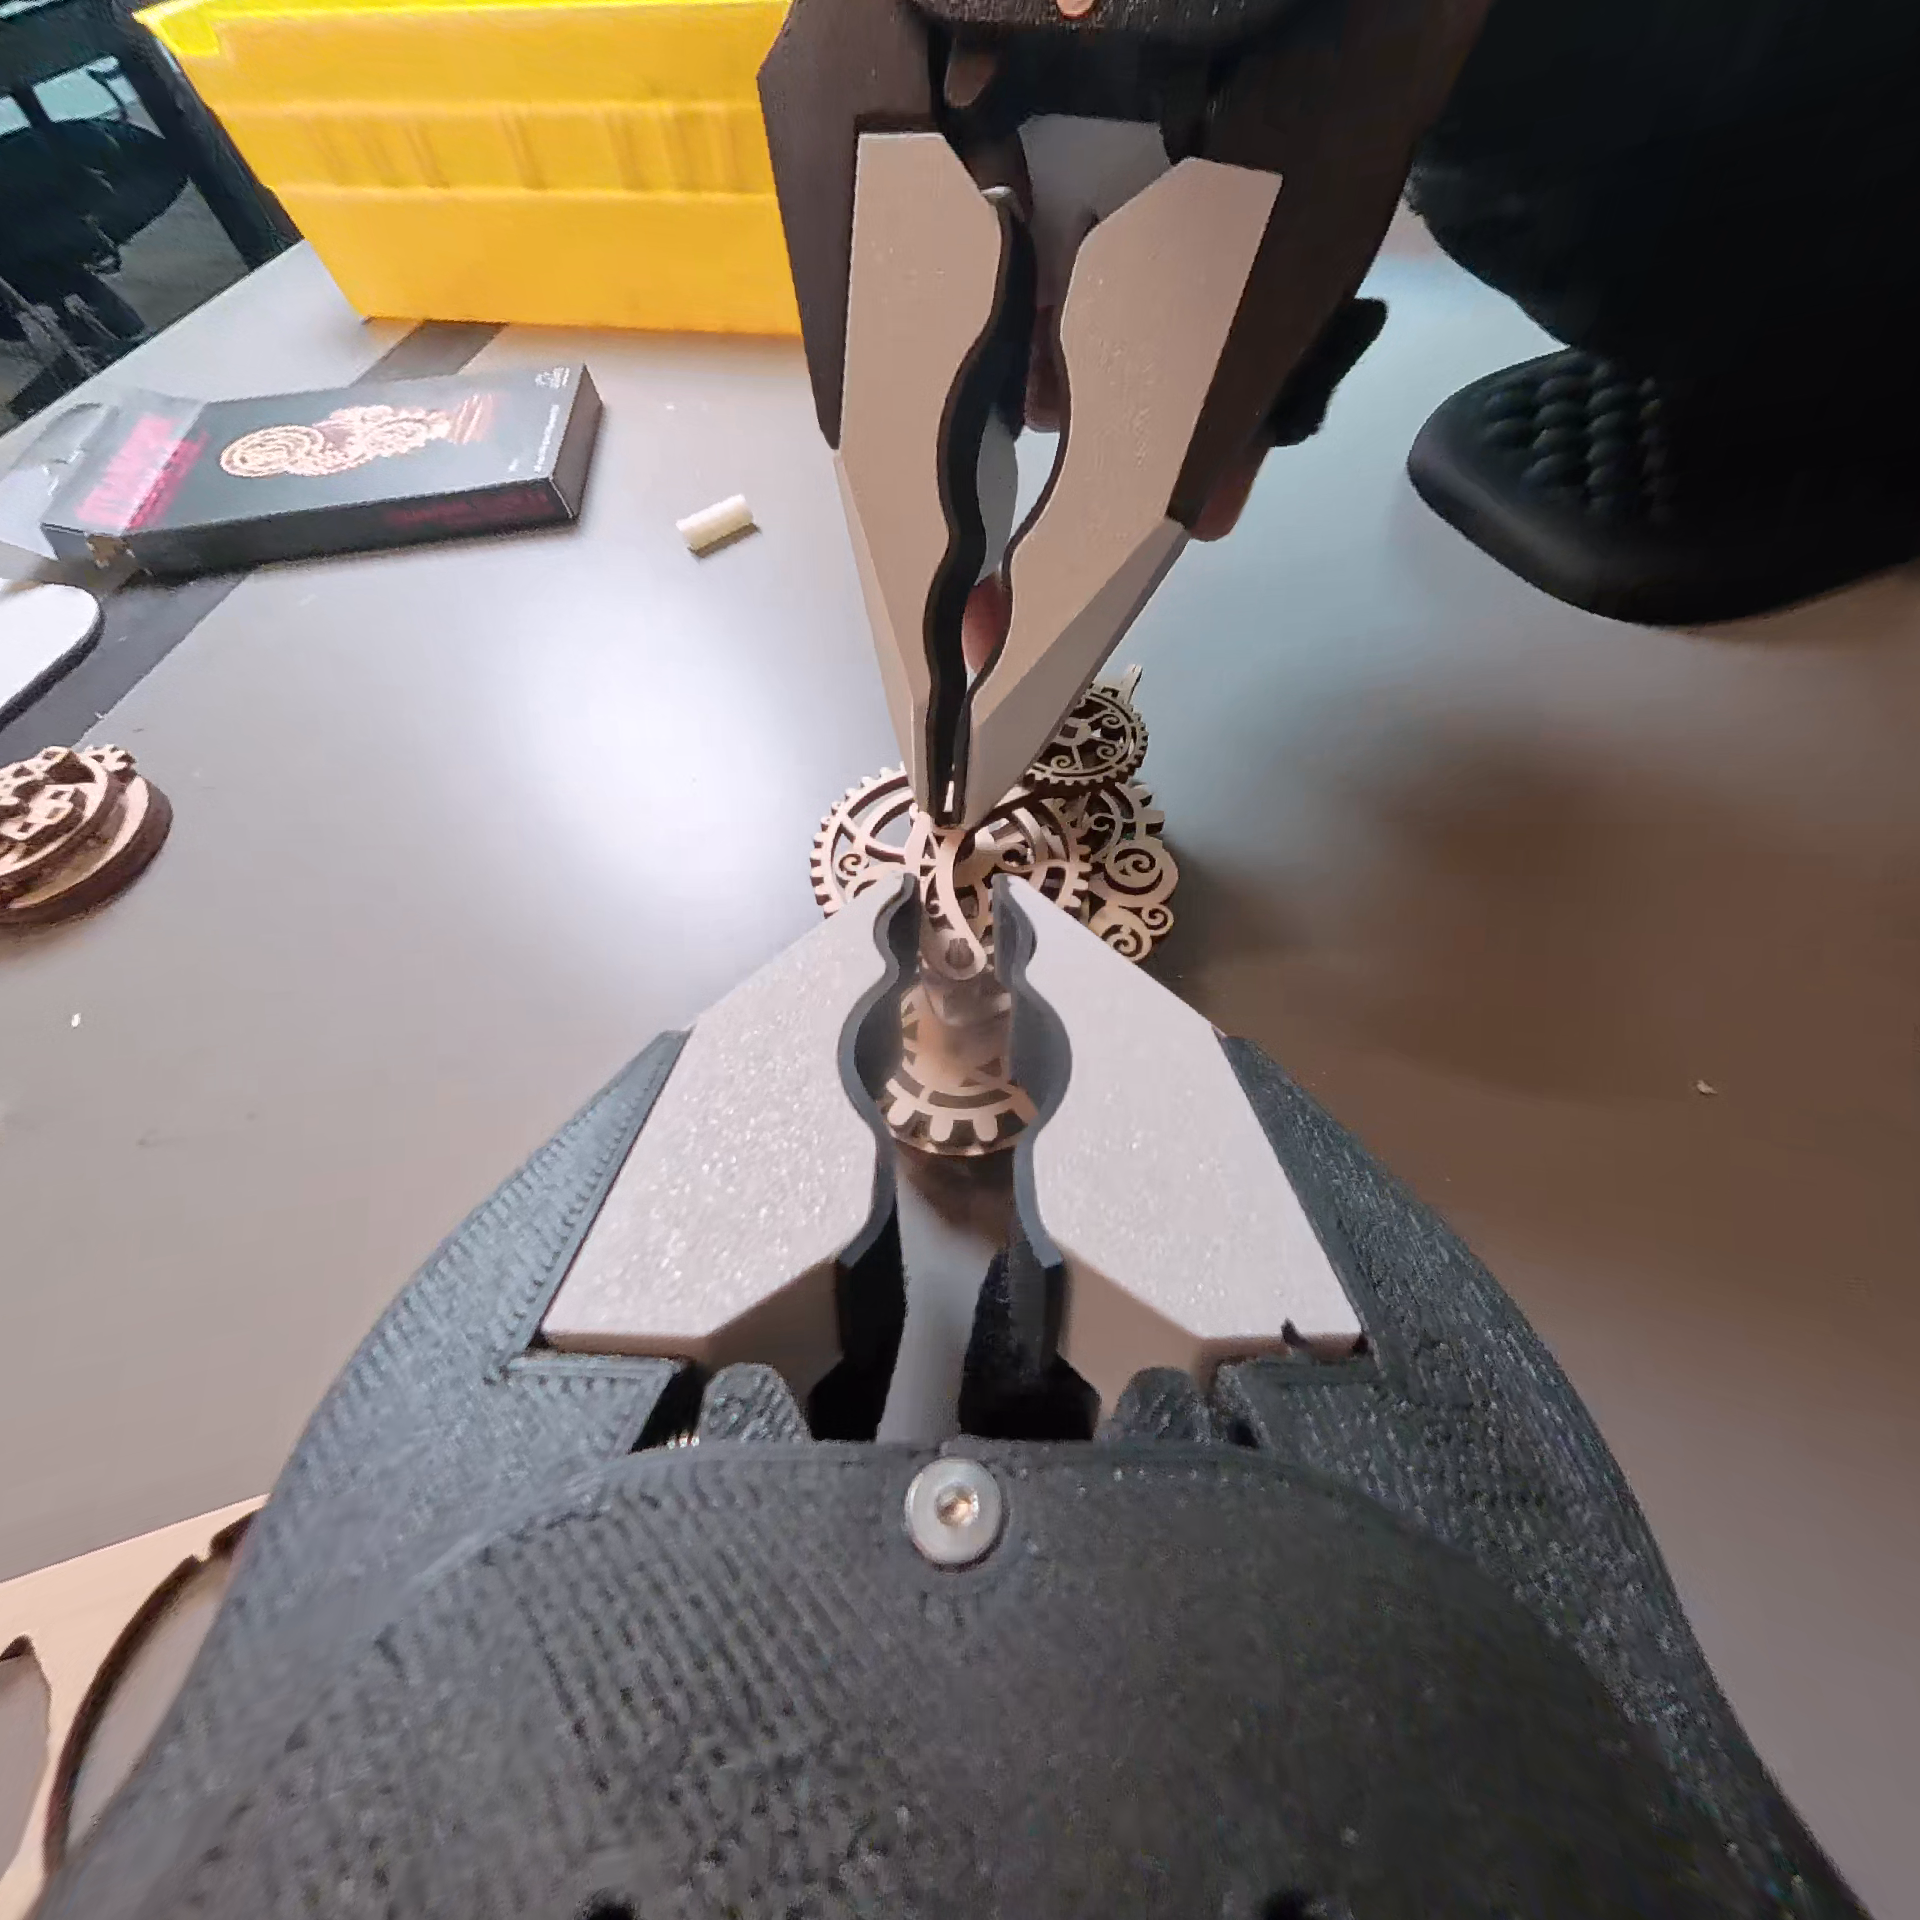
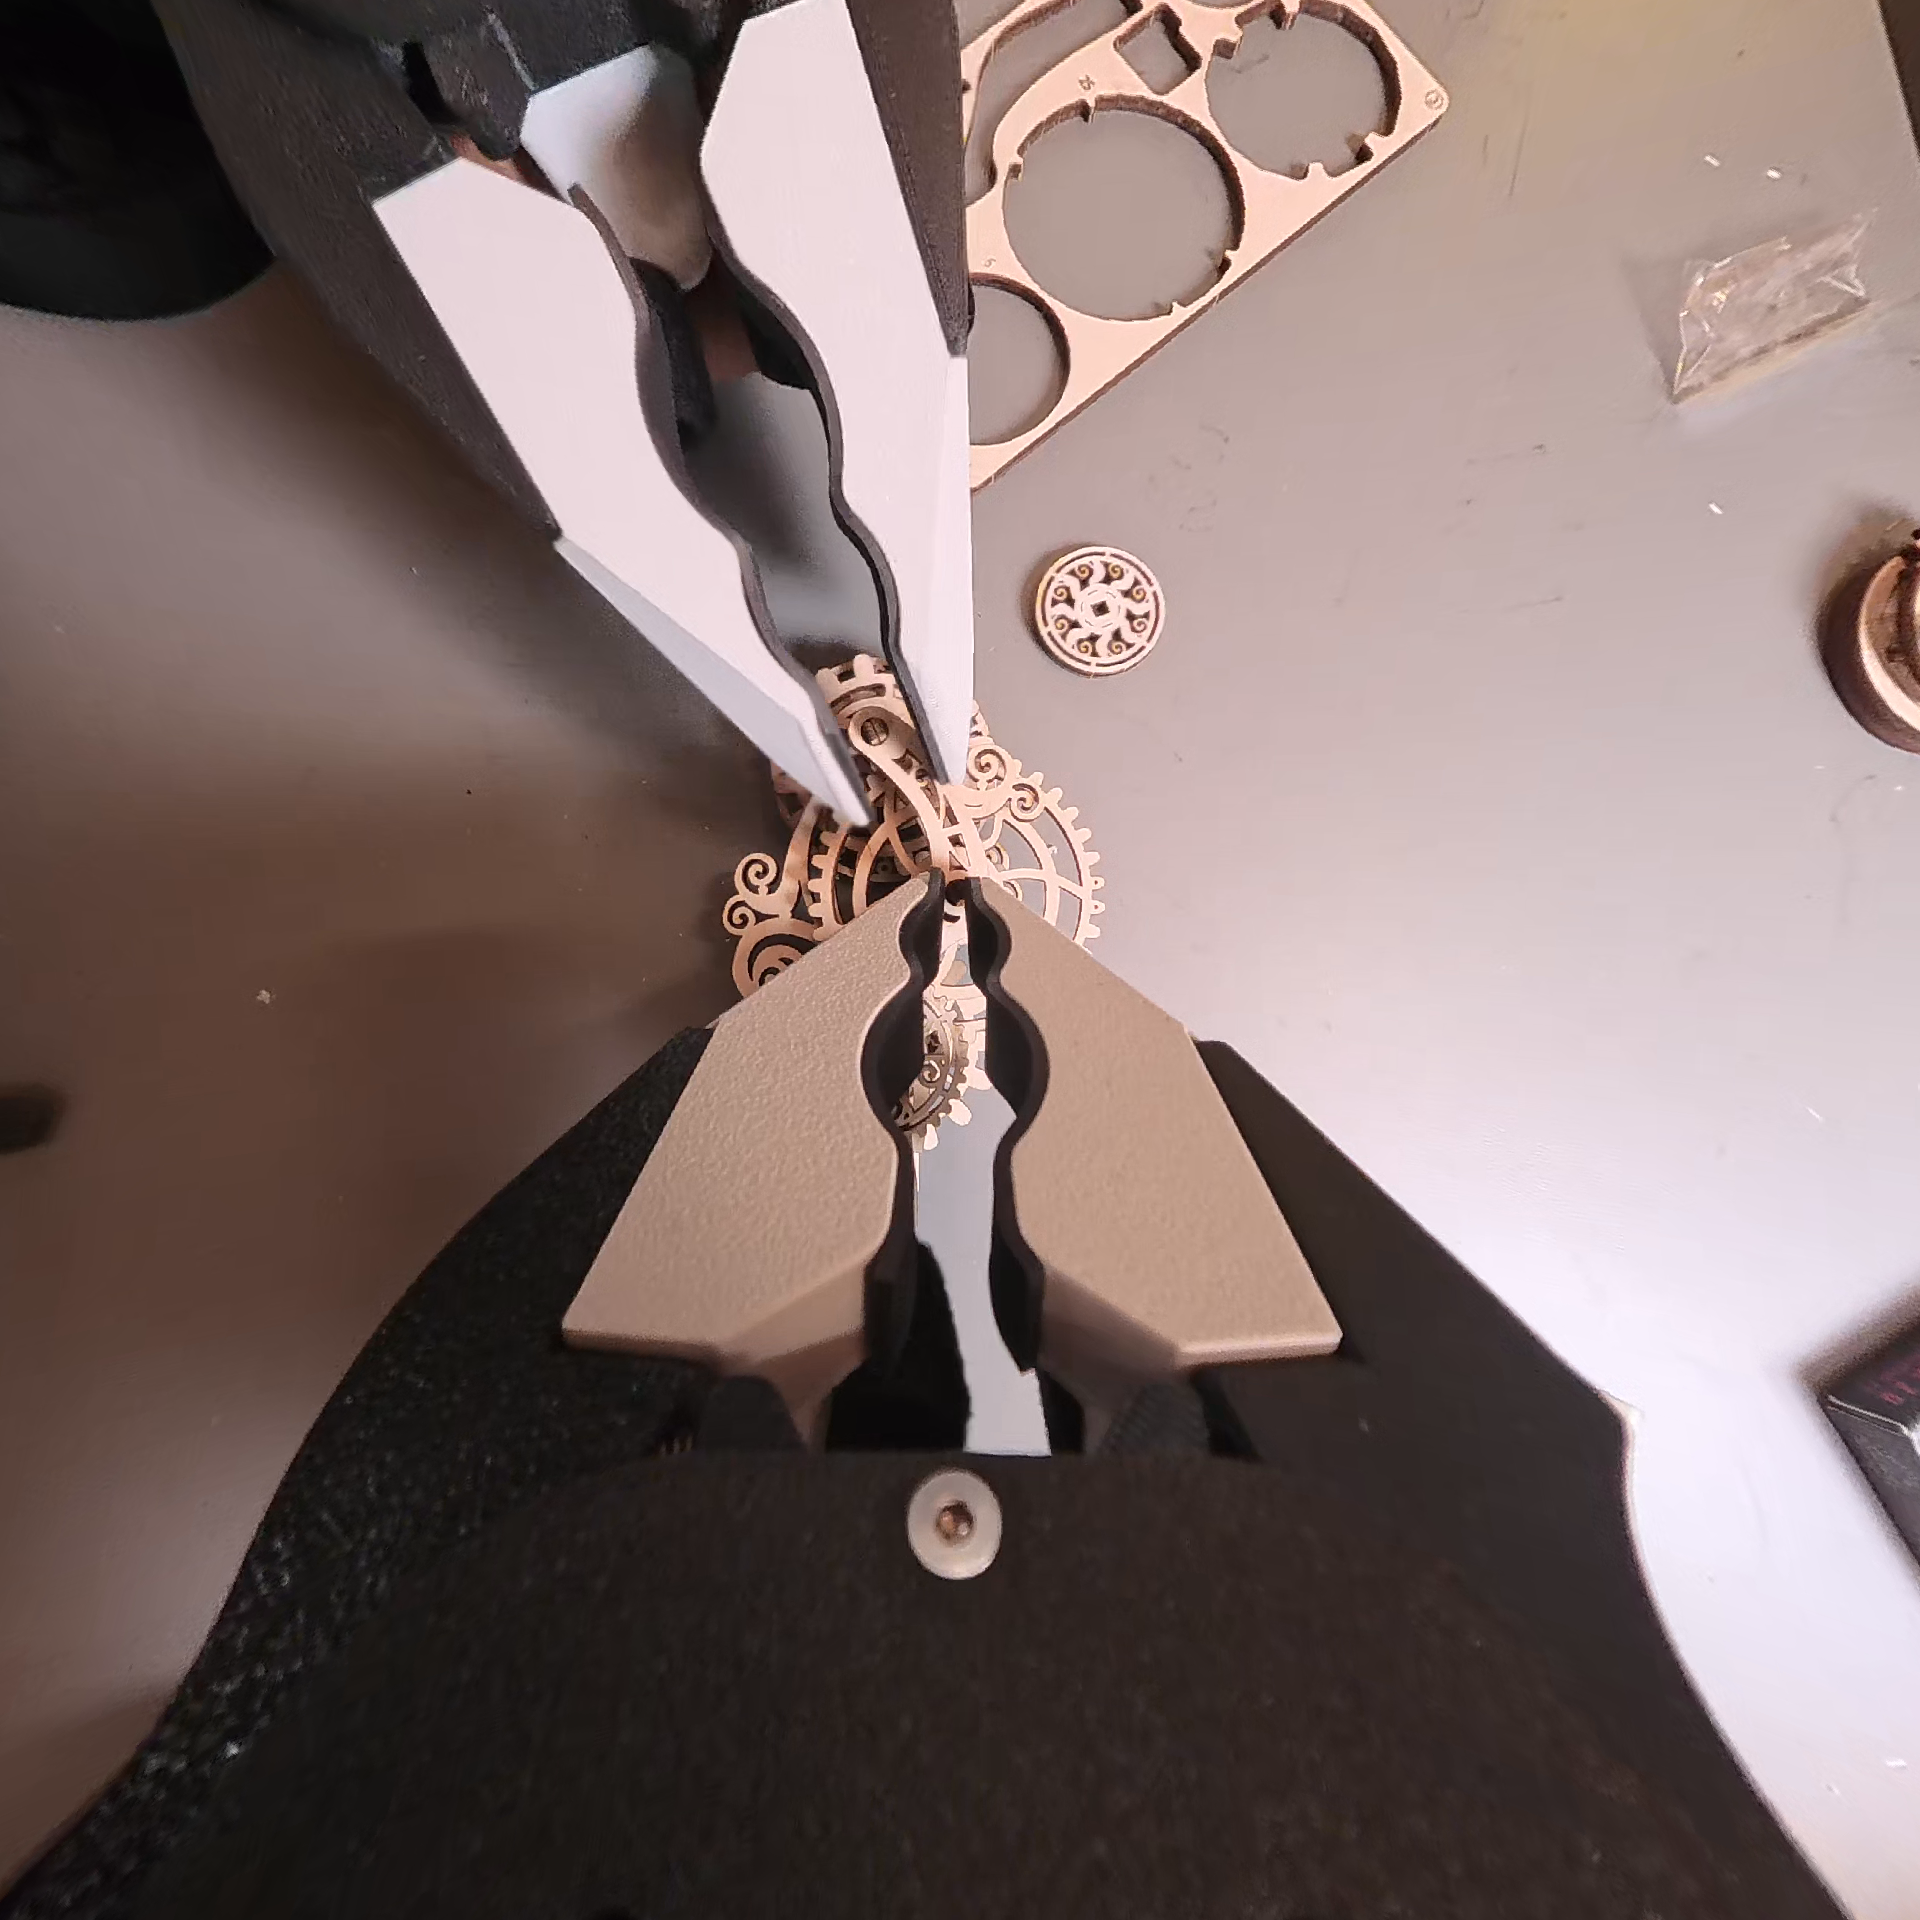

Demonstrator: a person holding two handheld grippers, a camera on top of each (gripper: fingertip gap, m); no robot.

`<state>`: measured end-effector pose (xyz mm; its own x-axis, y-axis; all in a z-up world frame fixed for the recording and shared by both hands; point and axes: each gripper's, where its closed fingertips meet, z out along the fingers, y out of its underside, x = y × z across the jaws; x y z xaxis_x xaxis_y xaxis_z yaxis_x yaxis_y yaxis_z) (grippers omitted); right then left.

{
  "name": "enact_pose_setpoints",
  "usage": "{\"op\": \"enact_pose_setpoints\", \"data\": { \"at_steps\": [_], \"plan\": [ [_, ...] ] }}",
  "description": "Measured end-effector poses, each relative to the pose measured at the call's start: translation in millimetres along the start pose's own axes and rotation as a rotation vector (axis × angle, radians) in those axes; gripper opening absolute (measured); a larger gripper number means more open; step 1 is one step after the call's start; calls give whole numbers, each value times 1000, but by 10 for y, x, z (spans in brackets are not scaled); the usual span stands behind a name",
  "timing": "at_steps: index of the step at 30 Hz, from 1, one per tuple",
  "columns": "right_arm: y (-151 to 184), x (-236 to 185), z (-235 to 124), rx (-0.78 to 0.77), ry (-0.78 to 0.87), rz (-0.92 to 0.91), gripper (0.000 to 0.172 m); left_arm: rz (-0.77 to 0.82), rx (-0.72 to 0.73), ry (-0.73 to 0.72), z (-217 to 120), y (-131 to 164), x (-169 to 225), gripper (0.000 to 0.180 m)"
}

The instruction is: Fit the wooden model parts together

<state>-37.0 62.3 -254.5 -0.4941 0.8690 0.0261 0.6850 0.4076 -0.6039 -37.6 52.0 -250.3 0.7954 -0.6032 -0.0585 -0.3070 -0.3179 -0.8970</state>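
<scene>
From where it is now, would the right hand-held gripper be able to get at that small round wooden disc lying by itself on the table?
Probably yes. The disc lies flat on bare table, nothing around it, though the right hand-held gripper is pinching the gear model.

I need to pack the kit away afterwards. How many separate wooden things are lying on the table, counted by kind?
Gear model: 1
Cut-out sheet: 1
Small patterned disc: 1
Round gear stack: 1
Total: 4
</scene>
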Motion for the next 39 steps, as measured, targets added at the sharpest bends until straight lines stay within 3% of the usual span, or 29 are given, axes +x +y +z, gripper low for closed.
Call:
{"op": "enact_pose_setpoints", "data": {
  "at_steps": [2, 5, 13, 16, 20, 23, 30, 39],
  "plan": [
    [0, -2, -1, -4, 3, -9, 2, -2, 0, -8, -1, -1, -9, 9],
    [9, -54, -23, -8, -42, 1, 20, -5, 4, 1, -7, 1, 0, 11],
    [39, 26, -107, 2, -16, 2, 17, -12, 74, 33, -110, -113, 8, 23],
    [-1, 97, -207, 47, 3, 24, 17, -104, 124, -24, -291, -158, -252, 26],
    [-30, 228, -302, 95, 47, 49, 16, -133, -75, -156, -311, 273, -635, 33],
    [-14, 265, -356, 102, 64, 49, 15, -139, -184, -166, -227, 433, -677, 41],
    [-50, 303, -585, 149, 103, 42, 13, -117, -350, -189, -140, 567, -693, 44],
    [-102, 283, -706, 185, 111, 34, 10, -151, -415, -141, -114, 571, -623, 30]
  ]
}}
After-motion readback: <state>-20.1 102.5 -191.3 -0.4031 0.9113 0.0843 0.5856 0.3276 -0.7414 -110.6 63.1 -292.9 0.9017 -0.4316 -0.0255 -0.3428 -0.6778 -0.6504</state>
